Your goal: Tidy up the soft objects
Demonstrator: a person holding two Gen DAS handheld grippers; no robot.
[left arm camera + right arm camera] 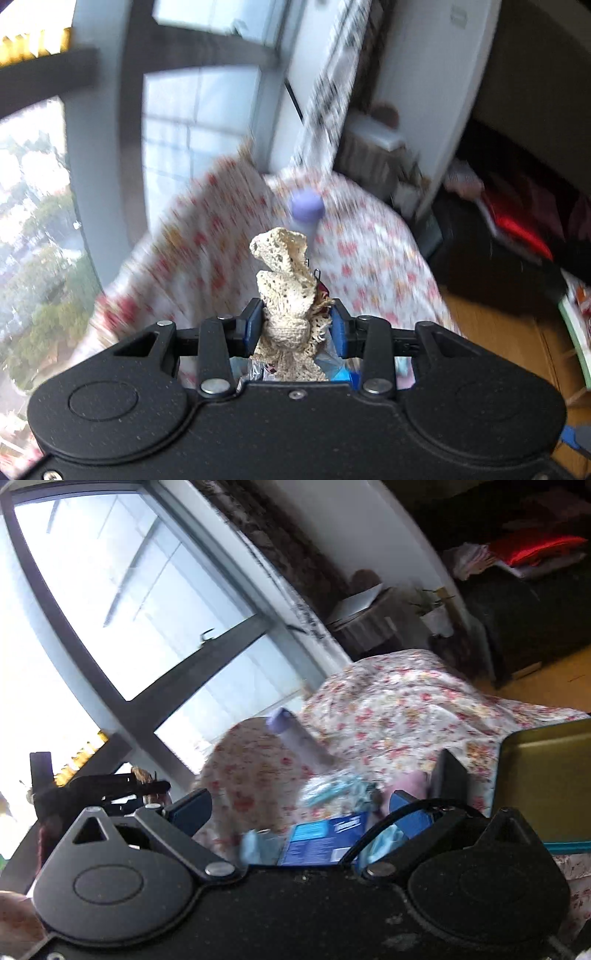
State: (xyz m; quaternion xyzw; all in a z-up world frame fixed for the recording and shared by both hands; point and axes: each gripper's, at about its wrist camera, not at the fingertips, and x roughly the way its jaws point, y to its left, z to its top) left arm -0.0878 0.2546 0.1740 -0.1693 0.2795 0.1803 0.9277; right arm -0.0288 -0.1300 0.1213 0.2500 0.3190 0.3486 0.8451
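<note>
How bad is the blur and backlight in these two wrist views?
Left wrist view: background smeared, floral cloth and purple-capped bottle streaked; left gripper and its cream lace piece sharp. Right wrist view: window blown out at left, room corner dark, milder blur; right gripper sharp. Fisheye bends the frames in both.

A cream crocheted lace cloth (pixel 286 295) is bunched into a narrow upright twist, its ruffled top curling toward 12 o'clock and a frayed fringe sticking out at 3 o'clock. Its lower part is pinched between two blue pads (pixel 254 325), and it is raised above a floral-covered surface (pixel 369 258).
</note>
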